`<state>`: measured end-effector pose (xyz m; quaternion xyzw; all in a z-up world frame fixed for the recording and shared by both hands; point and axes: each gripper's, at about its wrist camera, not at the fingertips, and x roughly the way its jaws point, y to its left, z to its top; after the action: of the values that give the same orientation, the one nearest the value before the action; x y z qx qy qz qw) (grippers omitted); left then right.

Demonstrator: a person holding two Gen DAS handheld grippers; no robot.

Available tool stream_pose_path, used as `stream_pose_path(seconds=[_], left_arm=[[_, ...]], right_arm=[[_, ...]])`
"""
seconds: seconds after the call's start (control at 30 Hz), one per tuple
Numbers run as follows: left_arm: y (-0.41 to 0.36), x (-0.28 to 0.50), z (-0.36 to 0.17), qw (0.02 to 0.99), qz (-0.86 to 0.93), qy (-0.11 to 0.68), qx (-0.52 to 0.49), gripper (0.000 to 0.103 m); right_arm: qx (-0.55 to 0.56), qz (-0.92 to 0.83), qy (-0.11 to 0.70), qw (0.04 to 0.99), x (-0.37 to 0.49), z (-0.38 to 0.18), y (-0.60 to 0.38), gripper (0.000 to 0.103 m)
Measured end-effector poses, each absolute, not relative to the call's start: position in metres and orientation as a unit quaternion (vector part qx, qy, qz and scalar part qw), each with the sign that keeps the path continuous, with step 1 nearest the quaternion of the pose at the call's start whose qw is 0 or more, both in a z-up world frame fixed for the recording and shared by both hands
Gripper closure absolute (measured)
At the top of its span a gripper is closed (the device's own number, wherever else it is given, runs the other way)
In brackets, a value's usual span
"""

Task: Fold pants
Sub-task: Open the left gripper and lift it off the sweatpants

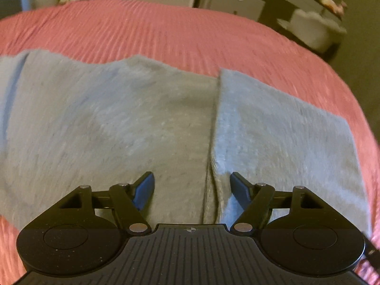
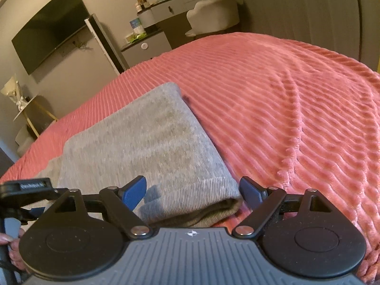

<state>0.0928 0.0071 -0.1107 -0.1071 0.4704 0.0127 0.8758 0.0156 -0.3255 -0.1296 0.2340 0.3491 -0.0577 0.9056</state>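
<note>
Grey pants [image 1: 106,123] lie flat on a pink ribbed bedspread [image 1: 166,30], with one part folded over on the right [image 1: 273,130]; its edge runs down the middle. My left gripper [image 1: 192,175] hovers open over that edge, nothing between its blue pads. In the right wrist view the pants [image 2: 147,142] form a folded stack whose ribbed band [image 2: 201,190] lies nearest the camera. My right gripper [image 2: 193,179] is open, its fingers standing either side of that band without pressing on it. A hand [image 2: 7,239] shows at the left edge.
The bedspread [image 2: 296,118] stretches bare to the right of the pants. Beyond the bed are a wall-mounted TV [image 2: 49,28], a dresser with bottles [image 2: 166,7], a pale padded chair [image 2: 213,14] and a small gold-legged table [image 2: 30,109].
</note>
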Motion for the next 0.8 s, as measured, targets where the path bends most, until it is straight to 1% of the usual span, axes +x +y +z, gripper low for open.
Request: stream_pose_path(seconds=[0.1, 0.13, 0.27, 0.43, 0.57, 0.63, 0.73, 0.8], left_arm=[[0.020, 0.089, -0.105, 0.877, 0.050, 0.462, -0.119, 0.029], [0.026, 0.087, -0.104, 0.876, 0.064, 0.461, -0.125, 0.032], [0.058, 0.079, -0.096, 0.868, 0.086, 0.464, -0.154, 0.033], [0.097, 0.063, -0.075, 0.883, 0.105, 0.429, -0.160, 0.026], [0.133, 0.053, -0.073, 0.885, 0.114, 0.417, -0.173, 0.023], [0.156, 0.046, -0.077, 0.885, 0.123, 0.412, -0.180, 0.016], [0.198, 0.030, -0.086, 0.885, 0.126, 0.395, -0.211, 0.016], [0.227, 0.010, -0.088, 0.886, 0.090, 0.368, -0.266, 0.016]], right_arm=[[0.231, -0.060, 0.352, 0.905, 0.013, -0.129, -0.326, 0.017], [0.233, -0.061, 0.352, 0.905, 0.012, -0.129, -0.326, 0.017], [0.251, -0.070, 0.352, 0.899, 0.010, -0.130, -0.331, 0.017], [0.270, -0.079, 0.361, 0.889, 0.011, -0.135, -0.335, 0.017], [0.245, -0.080, 0.363, 0.895, 0.013, -0.134, -0.328, 0.017], [0.225, -0.077, 0.363, 0.901, 0.014, -0.133, -0.321, 0.017], [0.183, -0.078, 0.355, 0.913, 0.012, -0.128, -0.310, 0.017], [0.162, -0.079, 0.345, 0.921, 0.012, -0.123, -0.303, 0.017]])
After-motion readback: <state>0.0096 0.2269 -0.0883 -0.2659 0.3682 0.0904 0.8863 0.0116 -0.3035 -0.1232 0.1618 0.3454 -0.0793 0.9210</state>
